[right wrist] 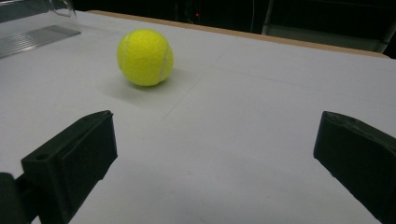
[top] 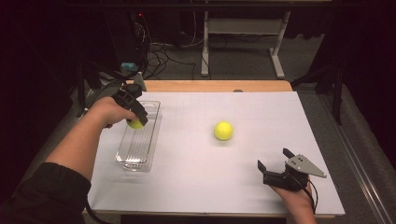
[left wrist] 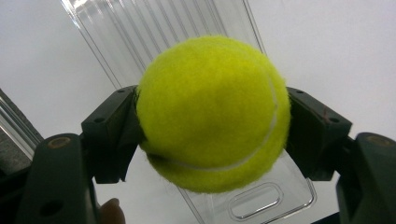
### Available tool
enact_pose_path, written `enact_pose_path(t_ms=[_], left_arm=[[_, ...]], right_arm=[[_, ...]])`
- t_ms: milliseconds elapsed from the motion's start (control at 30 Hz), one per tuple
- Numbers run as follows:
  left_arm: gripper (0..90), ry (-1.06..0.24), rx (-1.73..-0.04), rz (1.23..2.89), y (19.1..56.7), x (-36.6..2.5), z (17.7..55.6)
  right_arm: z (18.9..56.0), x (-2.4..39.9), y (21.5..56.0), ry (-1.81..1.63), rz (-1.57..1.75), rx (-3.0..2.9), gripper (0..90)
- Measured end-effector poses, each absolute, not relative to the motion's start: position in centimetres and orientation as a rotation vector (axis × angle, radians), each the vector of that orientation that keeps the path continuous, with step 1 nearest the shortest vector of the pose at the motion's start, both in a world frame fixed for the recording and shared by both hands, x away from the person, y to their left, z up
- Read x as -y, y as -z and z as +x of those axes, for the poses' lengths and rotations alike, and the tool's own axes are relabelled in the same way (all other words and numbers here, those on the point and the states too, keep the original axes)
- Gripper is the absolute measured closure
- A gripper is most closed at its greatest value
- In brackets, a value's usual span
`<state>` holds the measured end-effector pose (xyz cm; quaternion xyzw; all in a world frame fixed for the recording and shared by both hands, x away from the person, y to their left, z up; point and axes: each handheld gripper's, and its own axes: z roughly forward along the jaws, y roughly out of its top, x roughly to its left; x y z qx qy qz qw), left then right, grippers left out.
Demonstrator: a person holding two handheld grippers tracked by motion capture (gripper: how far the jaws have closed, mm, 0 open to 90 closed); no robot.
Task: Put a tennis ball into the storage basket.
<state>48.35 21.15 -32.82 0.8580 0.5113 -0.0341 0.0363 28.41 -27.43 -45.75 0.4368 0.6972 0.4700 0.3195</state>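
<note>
Fuzzy yellow-green tennis ball (left wrist: 212, 112) is getting squeezed between the two black jaws of the left gripper (top: 135, 122), which is clamping it on both sides. From the high view it's hanging right over the clear ribbed plastic tray (top: 144, 154), roughly at 10 o'clock from the middle of the white table sheet (top: 224, 186). In the left gripper view the tray is showing behind and under the ball, with its slot handle peeking out at 6 o'clock. Can't tell if the ball is touching the tray or just hovering above it.

Second fuzzy yellow-green tennis ball (top: 223, 130) is sitting loose on the white sheet near the centre, well apart from the tray. In the right gripper view it's lying at about 11 o'clock, well ahead of the jaws.

Right gripper (top: 275, 163) is resting low at around 5 o'clock on the table, jaws spread wide and gripping nothing, with the person's hand wrapping the handle
</note>
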Motion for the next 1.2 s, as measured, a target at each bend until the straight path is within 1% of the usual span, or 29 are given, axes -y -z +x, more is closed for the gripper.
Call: enact_pose_path(t_ms=[733, 1200], left_arm=[[26.6, 0.104, -1.575, 2.663, 34.7, -20.4, 48.8], [26.6, 0.070, -1.568, 2.681, 35.2, -19.9, 48.8]], right_arm=[[28.4, 27.5, 45.7, -1.234, 1.145, -1.834, 0.0], [28.4, 27.5, 45.8, -1.232, 1.145, -1.836, 0.0]])
